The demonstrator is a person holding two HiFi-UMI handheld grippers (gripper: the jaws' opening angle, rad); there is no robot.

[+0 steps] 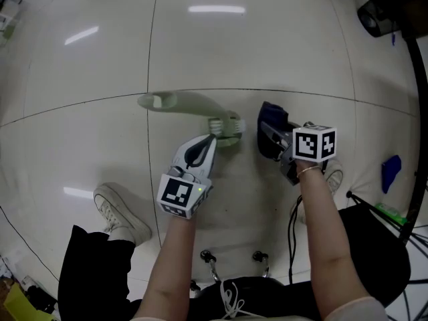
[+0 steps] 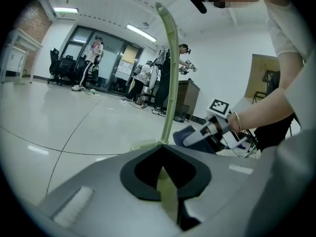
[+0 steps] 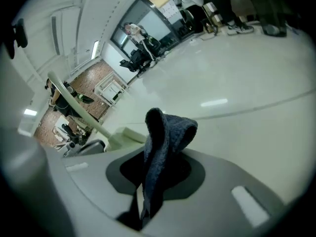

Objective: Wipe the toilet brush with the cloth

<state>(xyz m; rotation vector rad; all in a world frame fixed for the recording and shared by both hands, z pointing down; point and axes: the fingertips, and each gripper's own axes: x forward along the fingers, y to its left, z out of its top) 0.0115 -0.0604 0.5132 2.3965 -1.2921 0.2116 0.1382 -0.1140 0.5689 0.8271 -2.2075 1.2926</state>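
Note:
A pale green toilet brush (image 1: 200,107) is held over the floor, its looped handle end to the left and its bristle head (image 1: 226,128) to the right. My left gripper (image 1: 211,139) is shut on the brush near the head. In the left gripper view the brush handle (image 2: 168,73) rises straight up out of the left gripper (image 2: 165,184). My right gripper (image 1: 269,140) is shut on a dark blue cloth (image 1: 271,127), a short gap to the right of the bristle head. From the right gripper (image 3: 142,194) the cloth (image 3: 165,137) flops over, with the brush handle (image 3: 74,105) at its left.
White glossy floor tiles (image 1: 254,52) lie all around. A white shoe (image 1: 120,212) is at the left and another shoe (image 1: 333,176) under my right arm. A blue object (image 1: 391,172), black cables and a stand stand at the right. Chair casters (image 1: 210,258) are close below.

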